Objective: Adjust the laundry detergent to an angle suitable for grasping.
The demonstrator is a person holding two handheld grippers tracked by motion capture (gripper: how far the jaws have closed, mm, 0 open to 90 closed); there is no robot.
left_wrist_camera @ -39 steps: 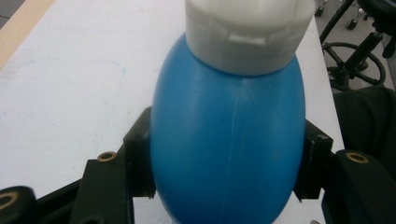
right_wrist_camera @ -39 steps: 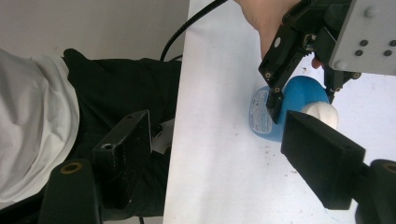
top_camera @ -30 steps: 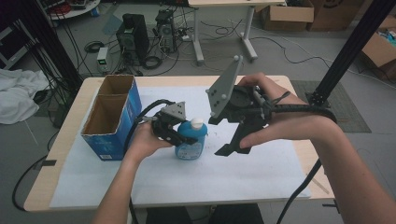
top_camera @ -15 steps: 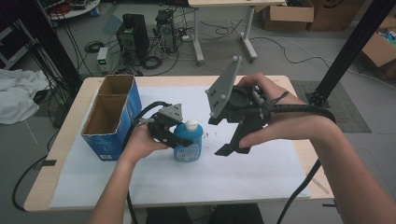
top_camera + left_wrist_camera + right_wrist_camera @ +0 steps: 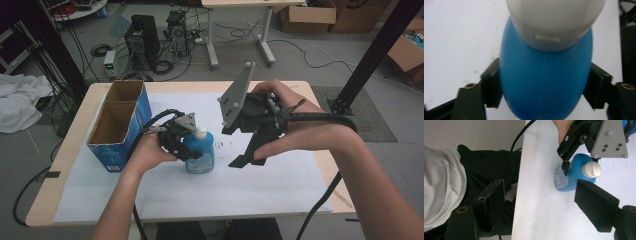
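In the left gripper view the blue bottle [image 5: 545, 85] is blurred, its white cap [image 5: 555, 20] cut off at the top edge and its base at the bottom. Label print [image 5: 560, 180] is too small to read.

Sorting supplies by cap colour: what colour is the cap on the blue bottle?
White. The cap on the blue bottle shows best in the right gripper view.

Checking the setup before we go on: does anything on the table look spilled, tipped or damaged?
Only small dark specks on the white paper sheet beside the upright blue plastic bottle with a white cap, like crumbs. The open blue cardboard box looks intact.
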